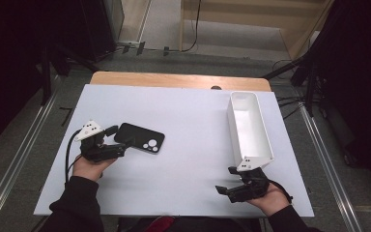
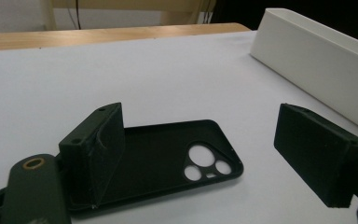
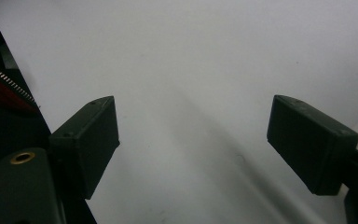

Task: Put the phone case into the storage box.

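A black phone case [image 1: 140,138] with round camera cutouts lies flat on the white table sheet [image 1: 183,159], left of centre. My left gripper [image 1: 117,141] is at the case's near-left end, jaws pointing right and standing wide. In the left gripper view the case [image 2: 168,154] lies low between the jaws of the left gripper [image 2: 200,137]. One jaw stands over its near end and the other is apart from it on the right, neither pressing. My right gripper [image 1: 225,180] rests open near the front right edge. In its own view the right gripper [image 3: 191,140] has bare sheet between its jaws.
A long white open bin [image 1: 249,126] stands lengthwise at the right side of the table, empty inside, just beyond the right gripper; the left gripper view has this bin [image 2: 317,60] at its upper right. A wooden table edge [image 1: 178,79] runs along the back.
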Demonstrator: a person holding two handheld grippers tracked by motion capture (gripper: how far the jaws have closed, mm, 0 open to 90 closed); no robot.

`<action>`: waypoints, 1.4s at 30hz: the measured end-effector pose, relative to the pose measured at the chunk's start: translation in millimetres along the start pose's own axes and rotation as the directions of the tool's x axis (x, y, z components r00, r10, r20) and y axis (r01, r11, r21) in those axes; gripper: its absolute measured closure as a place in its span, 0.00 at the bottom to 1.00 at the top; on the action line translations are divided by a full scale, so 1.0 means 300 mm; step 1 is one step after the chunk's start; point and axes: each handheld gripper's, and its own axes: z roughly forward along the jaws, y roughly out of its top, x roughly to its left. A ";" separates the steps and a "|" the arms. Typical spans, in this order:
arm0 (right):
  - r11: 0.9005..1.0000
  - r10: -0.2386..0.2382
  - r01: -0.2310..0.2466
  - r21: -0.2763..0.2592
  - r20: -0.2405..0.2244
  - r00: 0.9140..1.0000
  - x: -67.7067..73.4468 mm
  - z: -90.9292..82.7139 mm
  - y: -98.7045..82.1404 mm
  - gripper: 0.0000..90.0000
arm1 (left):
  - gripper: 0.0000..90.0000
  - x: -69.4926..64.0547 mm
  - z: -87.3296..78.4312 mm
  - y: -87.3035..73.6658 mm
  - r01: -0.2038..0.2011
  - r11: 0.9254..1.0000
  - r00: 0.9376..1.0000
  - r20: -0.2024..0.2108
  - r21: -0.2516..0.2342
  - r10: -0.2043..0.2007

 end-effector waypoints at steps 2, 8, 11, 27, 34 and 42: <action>1.000 -0.001 0.001 0.000 0.000 1.000 0.000 0.000 0.000 0.17 | 0.18 0.006 0.013 0.004 -0.003 1.000 1.000 -0.005 -0.001 0.003; 1.000 -0.003 0.003 -0.002 -0.002 1.000 0.000 -0.001 0.000 0.17 | 0.18 0.039 0.058 0.017 -0.013 1.000 0.999 -0.042 0.015 0.013; 1.000 -0.004 0.004 -0.001 -0.001 1.000 -0.001 -0.003 -0.001 0.17 | 0.18 0.055 0.072 0.022 -0.005 1.000 0.998 -0.061 0.002 0.006; 1.000 -0.001 0.001 0.003 -0.004 1.000 -0.001 -0.002 -0.001 0.17 | 0.25 0.102 0.119 0.015 0.007 1.000 0.995 -0.099 0.010 -0.006; 1.000 -0.006 0.006 0.001 -0.001 1.000 0.000 -0.004 -0.002 0.17 | 0.80 0.114 0.121 0.001 -0.027 0.995 0.990 -0.135 0.100 0.040; 1.000 0.002 -0.002 0.001 -0.009 1.000 0.001 -0.007 -0.002 0.17 | 1.00 0.148 0.145 -0.035 0.031 0.978 0.994 -0.106 0.205 -0.009</action>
